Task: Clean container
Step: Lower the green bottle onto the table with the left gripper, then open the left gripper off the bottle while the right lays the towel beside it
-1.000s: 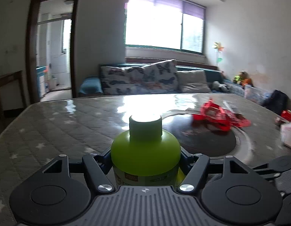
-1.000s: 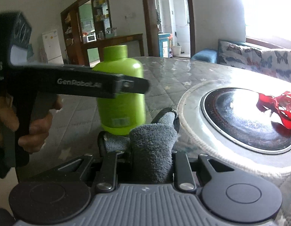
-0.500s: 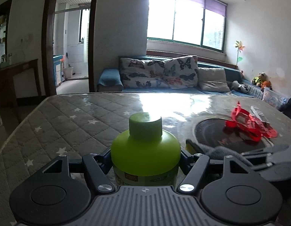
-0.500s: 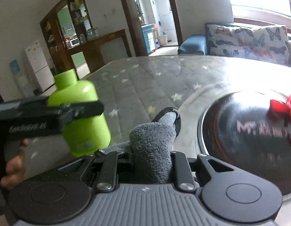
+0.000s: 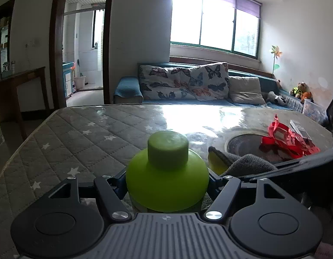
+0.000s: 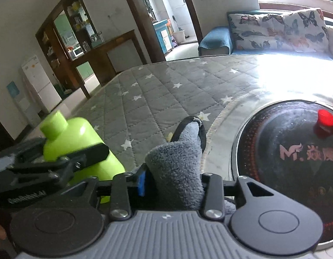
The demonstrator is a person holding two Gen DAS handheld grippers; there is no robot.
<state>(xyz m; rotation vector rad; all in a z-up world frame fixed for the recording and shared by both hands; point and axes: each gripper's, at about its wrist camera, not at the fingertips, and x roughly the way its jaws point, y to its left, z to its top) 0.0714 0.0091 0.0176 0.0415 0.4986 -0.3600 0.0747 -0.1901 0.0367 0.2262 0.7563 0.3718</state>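
My left gripper (image 5: 167, 183) is shut on a lime-green bottle (image 5: 166, 181) with a green cap, held above the table and tilted. The bottle also shows in the right wrist view (image 6: 80, 149), low at the left, with the left gripper (image 6: 84, 157) around it. My right gripper (image 6: 172, 172) is shut on a folded grey cloth (image 6: 177, 172). The cloth shows in the left wrist view (image 5: 241, 164) just right of the bottle, apart from it by a small gap.
A grey quilted star-pattern cover lies on the table (image 6: 157, 90). A round black glass hotplate (image 6: 291, 159) is set in the table at right, with red plastic wrapping (image 5: 289, 140) on it. A sofa (image 5: 198, 86) stands behind the table.
The bottle has moved lower and left in the right wrist view and tilted. The right gripper with the cloth has come closer beside the bottle. Both grips are unchanged.
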